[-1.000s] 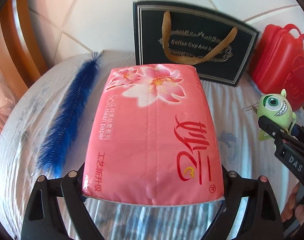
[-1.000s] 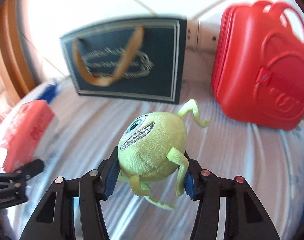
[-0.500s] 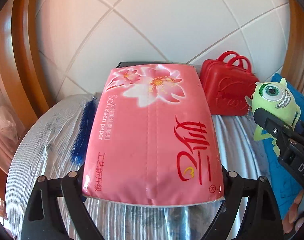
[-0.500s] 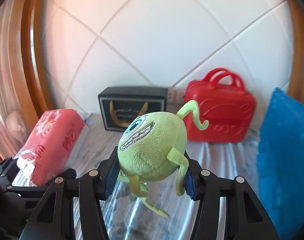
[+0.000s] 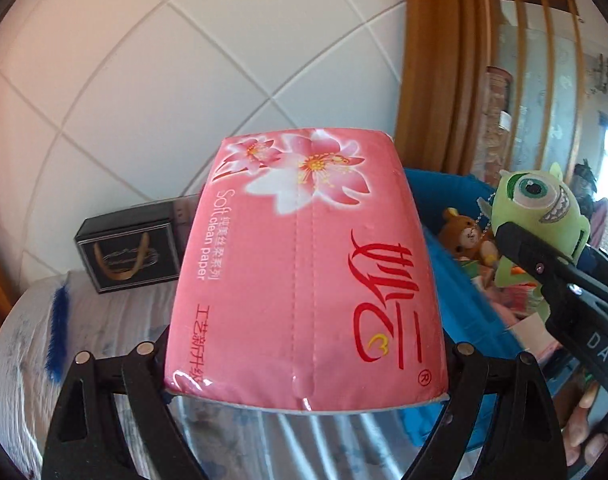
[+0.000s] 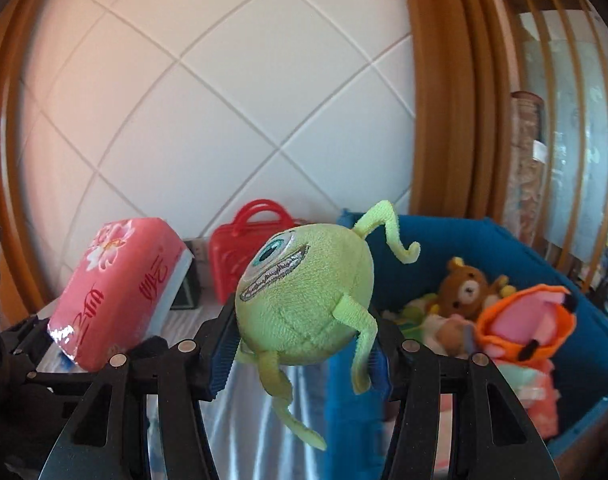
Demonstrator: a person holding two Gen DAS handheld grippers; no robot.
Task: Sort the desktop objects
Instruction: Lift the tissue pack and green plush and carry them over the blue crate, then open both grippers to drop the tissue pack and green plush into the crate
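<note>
1. Both grippers have swung right since a second ago: the black gift bag, which stood dead ahead of the tissues, now sits low on the left, and the blue bin has come into sight.
2. The left gripper is clamped on the pink tissue pack, one finger on each long side. The pack's long axis runs straight out along the fingers, flower end away from the hand, printed face up, lifted clear of the table.
3. The right gripper squeezes the green one-eyed plush between its blue pads (legs dangling below, one arm curling up to the right). Its eye and grin face up and to the left.
4. The plush hangs at the bin's near-left edge; inside the bin lie a brown teddy and an orange plush.
5. The red toy case stands against the tiled wall, between pack and plush in the right wrist view.
6. A blue feather lies on the table at the left.
</note>
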